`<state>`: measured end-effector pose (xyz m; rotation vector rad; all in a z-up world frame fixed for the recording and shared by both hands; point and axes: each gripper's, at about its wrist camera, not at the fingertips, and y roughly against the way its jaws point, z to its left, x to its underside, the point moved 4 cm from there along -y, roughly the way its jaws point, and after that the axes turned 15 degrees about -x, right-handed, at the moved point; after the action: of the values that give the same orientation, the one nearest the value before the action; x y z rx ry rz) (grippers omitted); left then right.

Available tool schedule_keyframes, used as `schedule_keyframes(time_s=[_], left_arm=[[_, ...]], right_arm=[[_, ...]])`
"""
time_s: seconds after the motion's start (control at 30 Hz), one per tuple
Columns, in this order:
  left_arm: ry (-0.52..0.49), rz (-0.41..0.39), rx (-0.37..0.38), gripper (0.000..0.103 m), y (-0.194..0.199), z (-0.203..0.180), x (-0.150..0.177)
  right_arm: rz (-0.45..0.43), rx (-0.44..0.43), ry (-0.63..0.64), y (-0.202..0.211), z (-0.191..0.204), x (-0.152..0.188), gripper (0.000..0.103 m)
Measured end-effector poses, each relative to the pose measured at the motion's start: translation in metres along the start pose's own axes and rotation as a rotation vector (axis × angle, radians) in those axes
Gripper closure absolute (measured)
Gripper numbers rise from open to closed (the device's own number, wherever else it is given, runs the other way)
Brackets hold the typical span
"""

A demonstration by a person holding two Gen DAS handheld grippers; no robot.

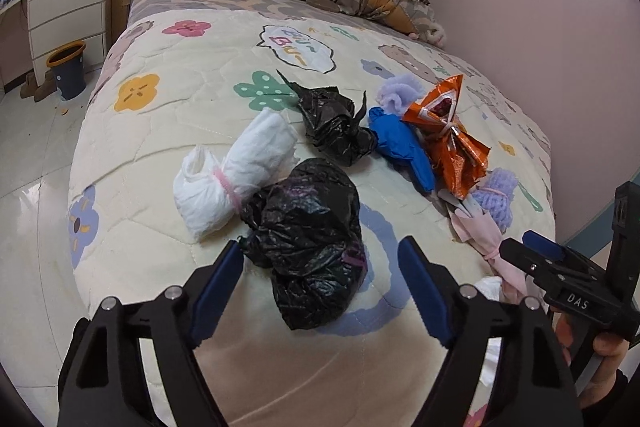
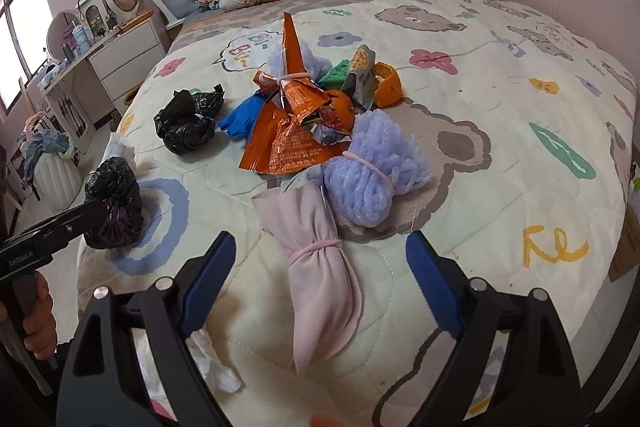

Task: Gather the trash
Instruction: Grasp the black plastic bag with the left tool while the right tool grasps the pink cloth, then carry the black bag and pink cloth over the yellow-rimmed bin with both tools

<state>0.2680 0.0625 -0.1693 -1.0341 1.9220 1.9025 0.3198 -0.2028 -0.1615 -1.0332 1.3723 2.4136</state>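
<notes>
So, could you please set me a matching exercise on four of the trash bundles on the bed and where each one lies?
Things:
1. large black bag
2. pink bundle
3. white bundle
4. blue glove

Places:
A. between the small black bag and the orange wrapper
B. between the left gripper's open jaws
C. in front of the right gripper's open jaws
D. beside the large black bag, towards the floor

Pairs: 1-B, 2-C, 3-D, 4-A

Both claws tilt downward side by side, left claw [image 1: 322,253] and right claw [image 2: 322,247] spread wide, gripping nothing.
</notes>
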Motion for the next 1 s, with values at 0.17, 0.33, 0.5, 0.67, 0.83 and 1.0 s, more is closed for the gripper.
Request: schedule_keyframes(time_s=[0.17, 0.33, 0.5, 0.67, 0.83, 1.0], left_arm=[[-0.012, 0.04, 0.024, 0.045, -0.018, -0.009, 0.009], [-0.027, 0.015, 0.027, 0.061, -0.022, -0.019, 0.01], [-0.072, -0.017, 0.031, 0.067, -0.024, -0.028, 0.014], [-0.061, -0.017, 0.118, 0.068, -0.009, -0.024, 0.016], [-0.074, -0.091, 0.171, 0.068, 0.021, -0.013, 0.012], [-0.064, -0.138, 0.174, 0.068, 0.041, 0.003, 0.004]], right_arm=[[0.035, 0.009, -0.006, -0.017, -0.002, 0.003, 0.029], [0.052, 0.027, -0.05, -0.029, -0.01, 0.005, 0.06], [0.072, 0.039, -0.05, -0.036, -0.01, 0.007, 0.065], [0.065, 0.047, -0.063, -0.034, -0.006, 0.005, 0.075], [0.03, 0.017, -0.089, -0.017, 0.003, 0.0, 0.076], [-0.026, -0.007, -0.081, 0.009, 0.022, -0.003, 0.076]])
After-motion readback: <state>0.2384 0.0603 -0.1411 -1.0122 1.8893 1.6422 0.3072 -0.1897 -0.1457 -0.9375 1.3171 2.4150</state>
